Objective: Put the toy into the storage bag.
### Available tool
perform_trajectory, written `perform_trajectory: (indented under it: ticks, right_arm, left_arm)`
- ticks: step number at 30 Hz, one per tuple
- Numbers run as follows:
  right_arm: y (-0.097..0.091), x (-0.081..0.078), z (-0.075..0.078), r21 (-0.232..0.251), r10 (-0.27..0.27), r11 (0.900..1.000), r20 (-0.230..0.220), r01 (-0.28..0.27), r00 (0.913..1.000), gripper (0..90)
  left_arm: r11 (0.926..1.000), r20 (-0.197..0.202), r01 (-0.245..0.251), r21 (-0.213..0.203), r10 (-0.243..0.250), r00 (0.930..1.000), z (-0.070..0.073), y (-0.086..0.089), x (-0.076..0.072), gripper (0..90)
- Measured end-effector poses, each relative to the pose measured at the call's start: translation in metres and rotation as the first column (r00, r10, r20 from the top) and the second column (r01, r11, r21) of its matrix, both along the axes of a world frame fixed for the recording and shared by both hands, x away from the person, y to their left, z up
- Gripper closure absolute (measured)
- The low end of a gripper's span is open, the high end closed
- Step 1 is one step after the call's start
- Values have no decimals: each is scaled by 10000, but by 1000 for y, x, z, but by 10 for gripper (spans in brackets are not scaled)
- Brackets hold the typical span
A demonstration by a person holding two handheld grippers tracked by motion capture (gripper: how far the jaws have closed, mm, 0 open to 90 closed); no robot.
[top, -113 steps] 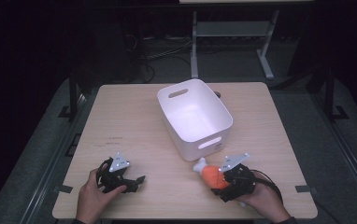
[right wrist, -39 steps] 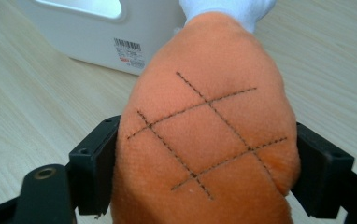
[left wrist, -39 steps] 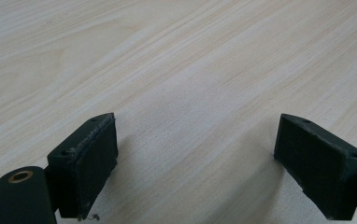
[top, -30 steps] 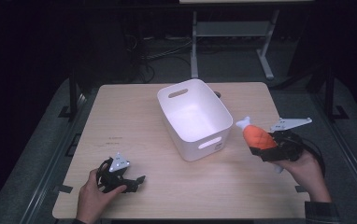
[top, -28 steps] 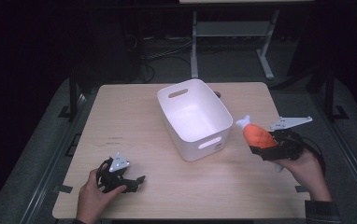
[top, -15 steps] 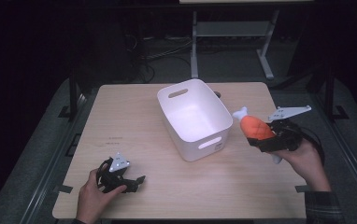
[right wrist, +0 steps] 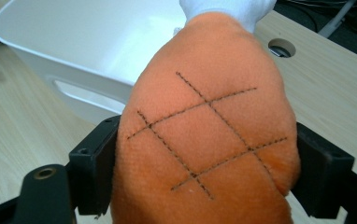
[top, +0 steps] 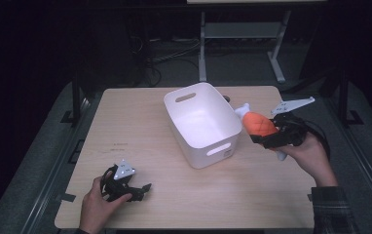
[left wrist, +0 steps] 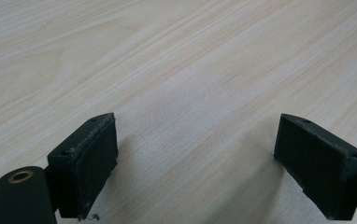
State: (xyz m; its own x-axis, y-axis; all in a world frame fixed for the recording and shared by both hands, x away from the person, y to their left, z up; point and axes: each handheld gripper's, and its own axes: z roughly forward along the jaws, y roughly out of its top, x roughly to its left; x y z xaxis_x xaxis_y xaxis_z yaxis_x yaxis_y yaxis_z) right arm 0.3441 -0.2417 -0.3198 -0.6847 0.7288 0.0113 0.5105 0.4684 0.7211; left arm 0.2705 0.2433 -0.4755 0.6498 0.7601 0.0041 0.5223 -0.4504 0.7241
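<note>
A plush orange drumstick toy (top: 258,123) with a white tip and stitched cross lines is held in the air by my right gripper (top: 271,135), just right of the white bin's (top: 176,96) near right corner. In the right gripper view the two black jaws press on both sides of the toy (right wrist: 214,140), with the bin (right wrist: 50,42) behind it. My left gripper (top: 142,189) rests low on the table near the front left edge. Its jaws stand wide apart over bare wood in the left gripper view, with nothing between the pads (left wrist: 88,161).
The white bin has cut-out handles and looks empty inside. The light wooden table (top: 125,122) has a round cable hole (right wrist: 281,47) at its far side behind the bin. Dark floor, cables and a metal stand (top: 237,39) lie beyond the table.
My right gripper has carried the drumstick toy up and leftward, closer to the bin's right wall. The left gripper has stayed where it was.
</note>
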Motion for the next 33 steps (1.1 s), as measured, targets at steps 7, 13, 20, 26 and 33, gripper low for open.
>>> perform_trajectory:
  ticks: [7, 13, 20, 26, 33]
  right_arm:
    - [11, 10, 6, 19, 86, 10000, -5, -86, 10000, 208]
    - [24, 17, 10, -45, 250, 9997, 45, -250, 9997, 208]
    - [40, 26, 13, -87, 414, 9991, -19, -414, 9991, 208]
    - [55, 33, 17, -147, 537, 9984, -52, -537, 9985, 208]
    - [74, 41, 19, -164, 658, 9977, -39, -659, 9978, 208]
  left_arm:
    - [10000, 6, -2, 1, 2, 10000, 0, 0, 0, 126]
    - [10000, 5, 1, 4, -1, 10000, 0, 0, 0, 126]
    - [10000, 12, -9, 10, 9, 10000, 0, 0, 0, 126]
    - [10000, 7, 12, 39, -12, 10000, 0, 0, 0, 126]
    - [10000, 2, 25, 50, -25, 10000, 0, 0, 0, 126]
